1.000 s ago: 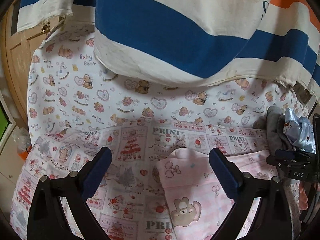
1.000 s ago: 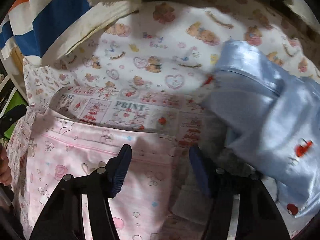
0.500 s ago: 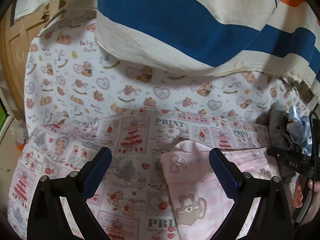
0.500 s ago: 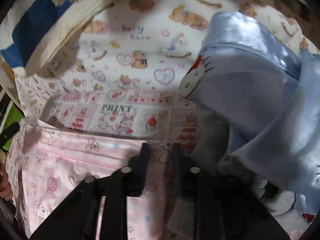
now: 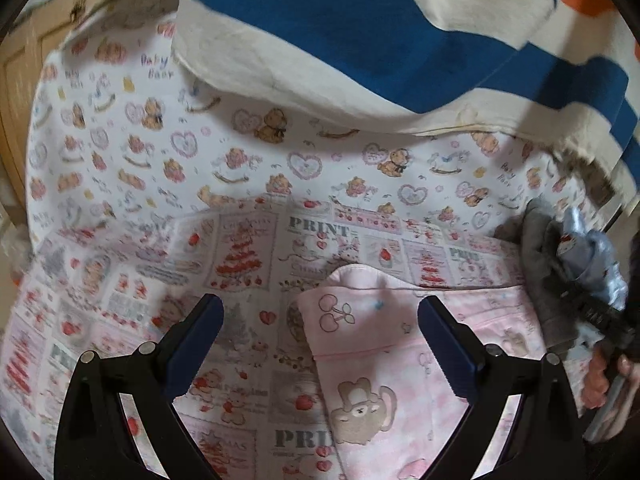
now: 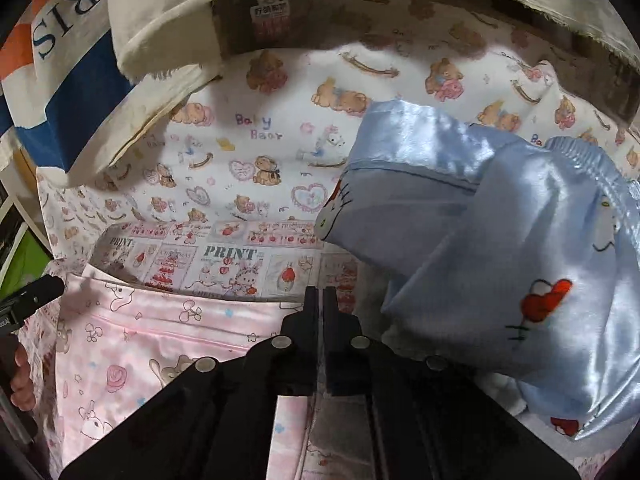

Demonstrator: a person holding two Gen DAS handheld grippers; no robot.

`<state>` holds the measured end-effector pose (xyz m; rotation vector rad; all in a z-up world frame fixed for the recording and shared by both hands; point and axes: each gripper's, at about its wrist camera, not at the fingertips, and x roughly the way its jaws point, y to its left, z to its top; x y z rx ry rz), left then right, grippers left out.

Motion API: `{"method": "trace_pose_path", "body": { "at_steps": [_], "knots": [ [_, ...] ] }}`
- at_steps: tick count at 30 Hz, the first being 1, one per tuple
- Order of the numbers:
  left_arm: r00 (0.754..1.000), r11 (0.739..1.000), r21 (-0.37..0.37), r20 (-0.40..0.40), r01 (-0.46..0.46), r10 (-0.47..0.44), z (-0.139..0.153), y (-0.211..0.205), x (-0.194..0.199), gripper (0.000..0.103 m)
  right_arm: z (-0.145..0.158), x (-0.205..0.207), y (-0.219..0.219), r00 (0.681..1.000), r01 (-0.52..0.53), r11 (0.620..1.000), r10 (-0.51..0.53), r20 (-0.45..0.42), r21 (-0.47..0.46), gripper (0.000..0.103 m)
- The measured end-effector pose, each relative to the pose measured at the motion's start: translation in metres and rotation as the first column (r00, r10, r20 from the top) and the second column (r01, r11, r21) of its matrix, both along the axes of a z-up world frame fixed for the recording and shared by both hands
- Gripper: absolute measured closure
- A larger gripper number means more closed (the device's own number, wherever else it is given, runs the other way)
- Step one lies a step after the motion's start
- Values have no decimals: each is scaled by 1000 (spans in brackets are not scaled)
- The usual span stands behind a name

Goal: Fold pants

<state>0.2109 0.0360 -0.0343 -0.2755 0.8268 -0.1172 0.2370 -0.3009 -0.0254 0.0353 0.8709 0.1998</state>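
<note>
A: Our right hand-held gripper [image 6: 320,300] shows its jaws all but together at the far right corner of the pink pants [image 6: 168,344]. Are we on the cloth?

B: The jaws are easing apart a little just now, yet they look pinched on the pants' edge; the fabric runs right up to the tips, and only a slit shows between them. We judge it a grip, not a firm one.

A: And our left hand-held gripper [image 5: 320,344]?

B: Released, its jaws narrowing slightly, and hovering over the pants' near left corner, its pads [image 5: 444,344] clear of the cloth. The pants lie flat on the printed sheet [image 5: 248,256] covering the bed, cherry and bear pictures up.

A: So how do we do this well?

B: We bring the left down onto its corner and clench before we lift, so both corners rise together and the fold stays square. We keep the right pinch on a single edge.

A: Hazards?

B: The blue satin garment [image 6: 500,240] sits just beside the right gripper, with the grey cloth [image 5: 540,240] under it; we should not drag either along. The striped cushion [image 5: 360,40] stays well behind.
</note>
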Motion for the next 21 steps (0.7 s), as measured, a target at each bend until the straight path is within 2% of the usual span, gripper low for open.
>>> {"method": "trace_pose_path", "body": {
  "at_steps": [1,2,3,5,9,12,14,15,19,21],
  "knots": [
    [1000,1000,-12,-1,3,-3,0,1,0,19,-2,1,4,999,-34,999,34,-11,19,76],
    [1000,1000,-16,-5,7,-7,0,1,0,38,-6,1,9,998,-62,998,63,-27,20,73],
    [1000,1000,-19,-13,15,-15,0,1,0,51,-8,2,12,997,-65,998,66,-37,10,73],
    [999,999,-23,-23,33,-34,-2,0,1,60,-18,7,16,995,-65,998,65,-73,1,73],
    [999,1000,-7,-41,27,-28,-4,0,2,60,-23,9,22,996,-47,998,43,-75,-44,73],
    [999,1000,3,-40,19,-19,-4,1,2,56,-22,9,23,996,-56,998,53,-67,-37,73],
    [999,1000,5,-47,18,-17,-5,2,3,50,-25,10,23,997,-48,999,47,-55,-22,85],
    [999,1000,8,-52,16,-16,-6,2,4,48,-25,10,22,998,-41,999,39,-55,-35,100],
    [997,1000,9,-72,22,-21,-10,2,6,40,-23,7,15,999,-40,999,39,-34,-9,101],
    [997,1000,10,-76,25,-24,-11,1,6,39,-19,5,9,1000,-4,1000,4,-23,8,102]
  ]
}}
